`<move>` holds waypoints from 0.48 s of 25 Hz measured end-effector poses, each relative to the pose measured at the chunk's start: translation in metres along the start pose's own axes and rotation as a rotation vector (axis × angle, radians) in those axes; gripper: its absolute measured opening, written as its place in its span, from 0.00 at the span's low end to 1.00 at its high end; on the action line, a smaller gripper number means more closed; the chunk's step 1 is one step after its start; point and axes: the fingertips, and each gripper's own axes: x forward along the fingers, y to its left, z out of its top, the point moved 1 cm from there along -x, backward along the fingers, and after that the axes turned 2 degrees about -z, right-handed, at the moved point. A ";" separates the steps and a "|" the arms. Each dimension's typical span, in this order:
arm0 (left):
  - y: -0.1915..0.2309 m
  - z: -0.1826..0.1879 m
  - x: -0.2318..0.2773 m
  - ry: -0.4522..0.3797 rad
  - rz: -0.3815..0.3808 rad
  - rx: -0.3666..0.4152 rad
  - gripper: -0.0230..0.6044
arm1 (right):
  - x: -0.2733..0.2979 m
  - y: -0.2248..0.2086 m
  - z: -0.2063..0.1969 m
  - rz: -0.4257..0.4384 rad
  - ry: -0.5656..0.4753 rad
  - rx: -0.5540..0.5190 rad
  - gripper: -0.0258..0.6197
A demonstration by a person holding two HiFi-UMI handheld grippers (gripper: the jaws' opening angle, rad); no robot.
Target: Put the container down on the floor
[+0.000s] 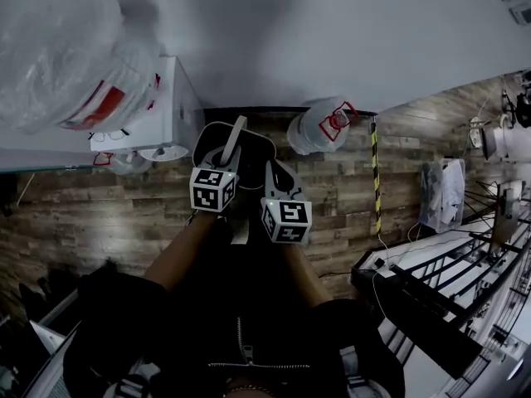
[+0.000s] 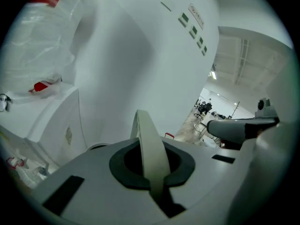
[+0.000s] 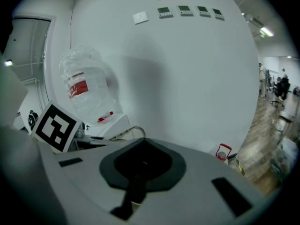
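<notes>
2 wrapped jugs: container lay on floor ahead-right of grippers, contents unclear; 2nd jug on dispenser, left. L gripper clenched pale band; R gripper clamped shut.

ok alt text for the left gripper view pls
The left gripper has its jaws shut on a pale strap that stands up between them. Behind is a white wall, with a plastic-wrapped water bottle upturned on a dispenser at the left.
</notes>
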 end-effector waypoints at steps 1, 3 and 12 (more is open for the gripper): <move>0.004 0.002 0.007 -0.004 0.013 -0.014 0.06 | 0.007 -0.005 0.002 0.014 0.011 -0.006 0.06; 0.011 0.006 0.024 -0.010 0.040 -0.035 0.06 | 0.021 -0.017 0.006 0.040 0.030 -0.014 0.06; 0.048 0.008 0.097 -0.072 0.112 -0.071 0.06 | 0.079 -0.052 0.001 0.146 0.039 -0.063 0.06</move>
